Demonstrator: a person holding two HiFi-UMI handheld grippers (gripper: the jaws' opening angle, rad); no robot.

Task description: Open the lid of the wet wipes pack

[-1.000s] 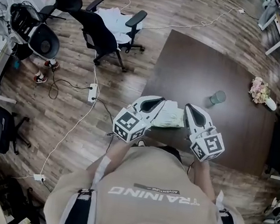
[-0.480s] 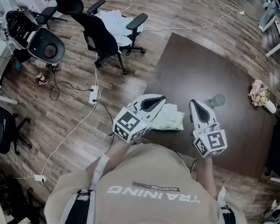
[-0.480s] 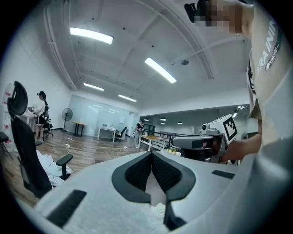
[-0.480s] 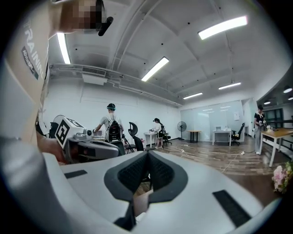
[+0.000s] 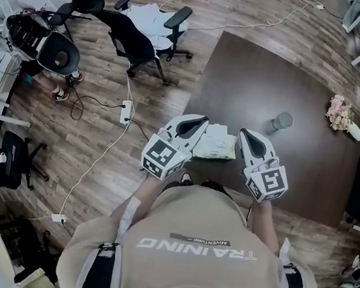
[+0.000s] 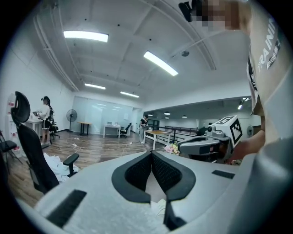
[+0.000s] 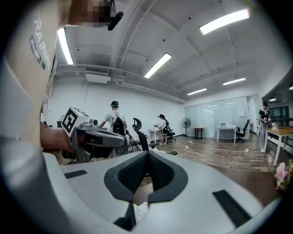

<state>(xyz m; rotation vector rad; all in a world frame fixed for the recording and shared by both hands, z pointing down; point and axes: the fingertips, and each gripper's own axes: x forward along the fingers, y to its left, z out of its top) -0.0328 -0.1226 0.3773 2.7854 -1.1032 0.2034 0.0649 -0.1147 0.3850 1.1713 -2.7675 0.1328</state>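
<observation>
The wet wipes pack (image 5: 216,142), white and crumpled-looking, lies on the dark brown table (image 5: 262,72) near its front edge. My left gripper (image 5: 203,120) sits at the pack's left side and my right gripper (image 5: 243,133) at its right side, both pointing away from me. In the left gripper view the left gripper (image 6: 151,153) has its jaws shut with nothing between them, and a bit of the pack (image 6: 158,208) shows below. The right gripper (image 7: 147,153) is likewise shut and empty, with the pack (image 7: 141,211) just beneath it.
A grey cup (image 5: 280,122) stands further back on the table, and a small vase of flowers (image 5: 339,115) sits near the right edge. Black office chairs (image 5: 131,38) and cables (image 5: 111,144) occupy the wooden floor to the left. People stand far off in the room.
Both grippers stay on either side of the pack with jaws shut. The head view has shifted slightly. Nothing was taken hold of or let go.
</observation>
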